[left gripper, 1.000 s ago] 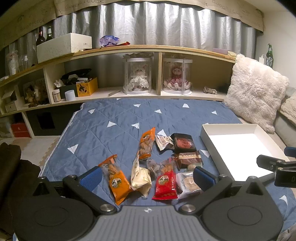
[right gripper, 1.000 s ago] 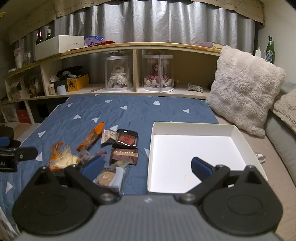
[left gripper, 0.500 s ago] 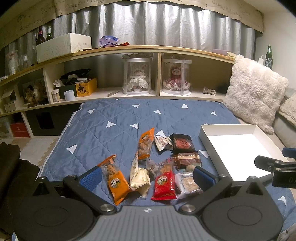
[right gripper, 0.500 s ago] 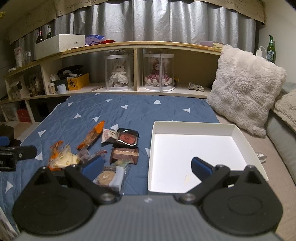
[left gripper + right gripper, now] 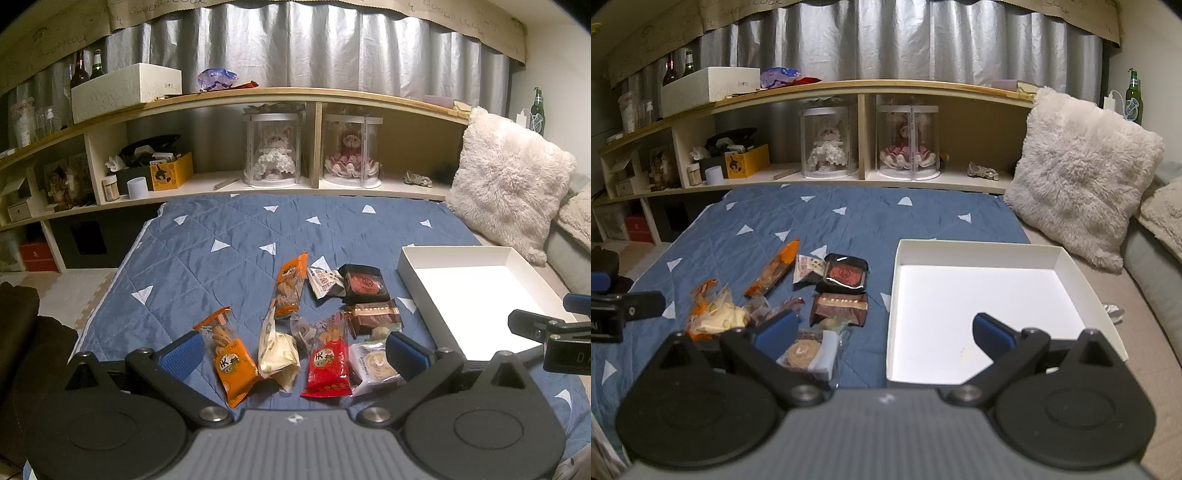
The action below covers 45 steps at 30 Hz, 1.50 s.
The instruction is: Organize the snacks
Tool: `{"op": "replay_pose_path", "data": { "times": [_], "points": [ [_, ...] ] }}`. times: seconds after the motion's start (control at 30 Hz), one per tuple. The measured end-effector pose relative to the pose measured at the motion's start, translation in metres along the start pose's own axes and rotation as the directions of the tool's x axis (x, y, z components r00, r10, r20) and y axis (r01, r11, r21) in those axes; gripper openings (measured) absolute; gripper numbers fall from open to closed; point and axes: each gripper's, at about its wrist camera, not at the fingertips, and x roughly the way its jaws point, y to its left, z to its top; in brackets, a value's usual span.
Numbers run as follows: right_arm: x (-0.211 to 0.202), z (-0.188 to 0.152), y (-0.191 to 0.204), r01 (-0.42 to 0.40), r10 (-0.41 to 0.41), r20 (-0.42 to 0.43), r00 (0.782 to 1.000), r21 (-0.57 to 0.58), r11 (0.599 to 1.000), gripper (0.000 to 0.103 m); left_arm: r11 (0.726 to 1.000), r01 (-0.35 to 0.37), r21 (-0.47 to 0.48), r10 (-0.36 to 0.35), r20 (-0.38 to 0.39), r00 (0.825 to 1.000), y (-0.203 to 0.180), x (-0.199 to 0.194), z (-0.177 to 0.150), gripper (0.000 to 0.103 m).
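Several wrapped snacks lie in a cluster on the blue quilt point(image 5: 229, 236): an orange packet point(image 5: 231, 360), a cream pouch point(image 5: 277, 354), a red packet point(image 5: 328, 363), a clear-wrapped round cake point(image 5: 373, 363), a black packet point(image 5: 364, 282) and a brown bar point(image 5: 375, 314). My left gripper point(image 5: 293, 354) hovers open just above their near edge, holding nothing. An empty white box point(image 5: 975, 258) sits to their right. My right gripper point(image 5: 884, 328) is open over the box's front left corner, with the round cake point(image 5: 805, 352) by its left finger.
A long wooden shelf point(image 5: 280, 96) with two doll cases, boxes and bottles runs behind the quilt. A fluffy white cushion point(image 5: 1082, 184) leans at the right beside a grey sofa edge point(image 5: 1152, 273). Floor mats point(image 5: 66, 295) lie left of the quilt.
Both views have shifted only slightly; the scene sits a touch lower in the right wrist view. No snack has moved and both grippers stay open.
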Motion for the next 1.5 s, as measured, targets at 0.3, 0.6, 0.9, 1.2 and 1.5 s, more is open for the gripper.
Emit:
{"op": "replay_pose_path", "data": {
  "times": [0.3,0.6,0.9,1.2,1.5],
  "points": [
    [0.0,0.0,0.002,0.002,-0.001,0.006,1.0,-0.008,1.0,0.102,1.0,0.006,-0.001,-0.006,0.005,1.0,0.003,0.0,0.0,0.103],
    [0.004,0.002,0.007,-0.019,0.019,0.011,1.0,-0.025,1.0,0.102,0.998,-0.026,-0.055,0.024,-0.022,0.999,0.015,0.012,0.01,0.103],
    [0.027,0.007,0.013,-0.076,0.075,-0.02,0.997,-0.037,0.996,0.102,0.994,-0.05,-0.097,0.045,-0.054,0.998,0.031,0.035,0.029,0.103],
    [0.063,0.011,0.023,-0.117,0.115,-0.067,0.991,-0.029,0.993,0.102,0.985,-0.067,-0.158,0.051,-0.105,0.993,0.056,0.074,0.049,0.103],
    [0.101,0.007,0.037,-0.102,0.094,-0.165,0.982,-0.039,0.994,0.102,0.949,-0.131,-0.287,0.053,-0.262,0.964,0.09,0.123,0.052,0.103]
  ]
}}
